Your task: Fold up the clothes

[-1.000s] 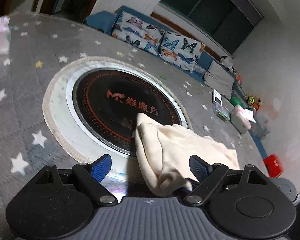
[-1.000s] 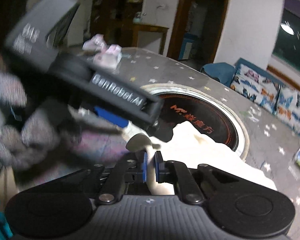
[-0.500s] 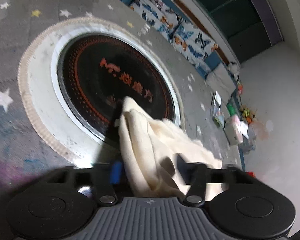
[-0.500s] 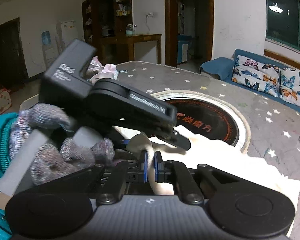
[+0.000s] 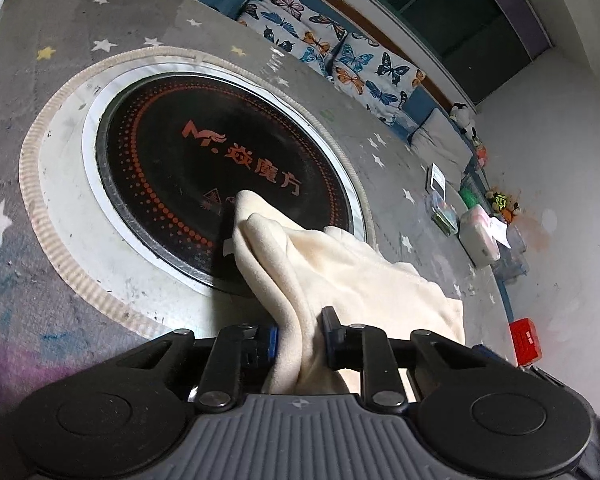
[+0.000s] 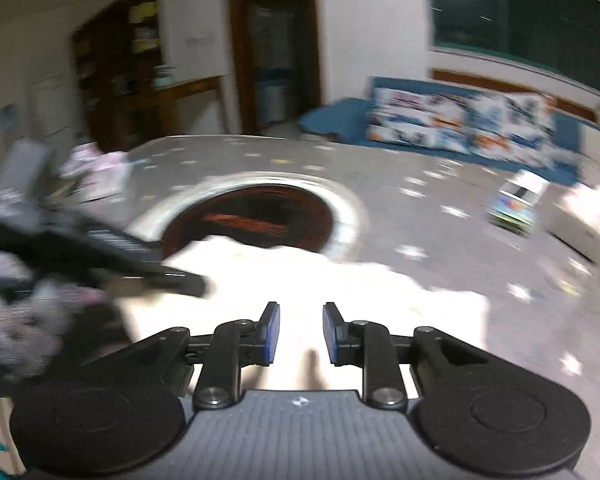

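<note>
On the bench (image 5: 80,32), a round top under a grey star-printed cover, a cream garment (image 5: 340,272) lies bunched at the 5 o'clock side of the black induction plate (image 5: 204,168) set in the middle; one fold overlaps the plate's rim. Left tongs (image 5: 299,338) are pinched narrow on a thick ridge of that garment, cloth filling the gap between the blue pads (image 5: 272,342) and hanging down toward the camera. Right tongs (image 6: 298,334) stand partly parted with nothing between the pads (image 6: 270,332); the pale cloth (image 6: 300,276) lies under and beyond them, blurred in that view. At 9 o'clock in the right view the left tongs (image 6: 180,280) reach in over the cloth, held by a gloved hand (image 6: 24,320). Butterfly cushions (image 5: 332,56) sit at 12 o'clock beyond the bench
</note>
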Demonstrator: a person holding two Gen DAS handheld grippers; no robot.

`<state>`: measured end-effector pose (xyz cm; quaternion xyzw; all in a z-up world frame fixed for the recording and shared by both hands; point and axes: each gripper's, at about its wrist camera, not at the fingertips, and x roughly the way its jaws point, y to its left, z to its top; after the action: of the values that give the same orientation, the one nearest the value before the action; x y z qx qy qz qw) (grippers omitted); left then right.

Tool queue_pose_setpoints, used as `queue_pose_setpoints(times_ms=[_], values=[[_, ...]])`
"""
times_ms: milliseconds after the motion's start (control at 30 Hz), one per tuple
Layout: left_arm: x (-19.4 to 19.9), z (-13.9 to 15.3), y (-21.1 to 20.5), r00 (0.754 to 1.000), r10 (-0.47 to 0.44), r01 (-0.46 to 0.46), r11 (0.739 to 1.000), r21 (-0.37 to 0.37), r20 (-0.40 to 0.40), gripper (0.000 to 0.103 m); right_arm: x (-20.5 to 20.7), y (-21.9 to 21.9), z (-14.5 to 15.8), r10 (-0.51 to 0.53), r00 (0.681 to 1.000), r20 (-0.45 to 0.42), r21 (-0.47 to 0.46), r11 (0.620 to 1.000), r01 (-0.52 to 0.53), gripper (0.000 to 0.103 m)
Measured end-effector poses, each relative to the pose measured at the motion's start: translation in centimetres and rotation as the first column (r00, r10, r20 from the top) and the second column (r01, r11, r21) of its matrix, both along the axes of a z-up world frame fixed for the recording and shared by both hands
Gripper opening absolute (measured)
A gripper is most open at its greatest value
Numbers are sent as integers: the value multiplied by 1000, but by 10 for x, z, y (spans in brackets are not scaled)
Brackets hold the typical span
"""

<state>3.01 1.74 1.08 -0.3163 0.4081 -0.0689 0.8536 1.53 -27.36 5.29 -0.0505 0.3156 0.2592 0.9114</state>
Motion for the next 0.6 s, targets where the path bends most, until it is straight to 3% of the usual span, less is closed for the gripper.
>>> queue_pose_setpoints(times_ms=[200,500,567,600], values=[[1,1,-1,1000,-4,4,1000,10,-1,23,30,-45,-15,-170,984,-48,15,985,171,36],[3,2,-4,1000,-18,18,999,35,4,24,56,-68,-42,-258,957,-137,83,959,270,42],[4,3,-6,1000,-23,23,998,50,9,24,58,-67,-43,-259,956,-139,95,957,273,39],[4,3,-6,1000,-26,25,998,58,11,24,58,-67,-44,-256,956,-142,101,957,272,29]])
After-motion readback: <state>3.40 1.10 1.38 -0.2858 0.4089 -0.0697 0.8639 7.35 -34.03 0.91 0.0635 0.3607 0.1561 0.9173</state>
